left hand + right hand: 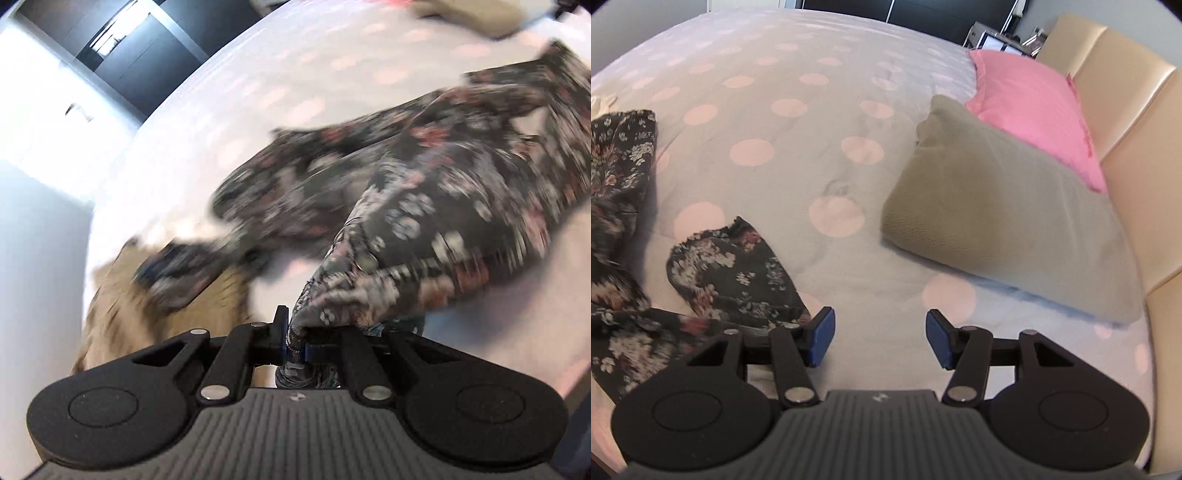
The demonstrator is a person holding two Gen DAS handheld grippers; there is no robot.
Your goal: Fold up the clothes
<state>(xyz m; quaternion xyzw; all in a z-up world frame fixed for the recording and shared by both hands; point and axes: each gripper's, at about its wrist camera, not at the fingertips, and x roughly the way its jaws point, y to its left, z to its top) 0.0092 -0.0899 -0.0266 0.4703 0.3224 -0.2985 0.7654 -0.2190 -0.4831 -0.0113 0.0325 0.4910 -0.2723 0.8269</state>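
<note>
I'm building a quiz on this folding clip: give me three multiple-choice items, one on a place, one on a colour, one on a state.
1. Where does the pink pillow lie?
A. against the headboard
B. on the floor
C. on the floral garment

2. What colour are the bedspread's dots?
A. green
B. pale pink
C. black

3. How is the left claw?
A. wide open
B. shut on floral garment
C. holding a pillow

Answers: 1 A, it lies along the cream panel; 2 B, pale pink rounds on white; 3 B, fabric is pinched between its fingers.
</note>
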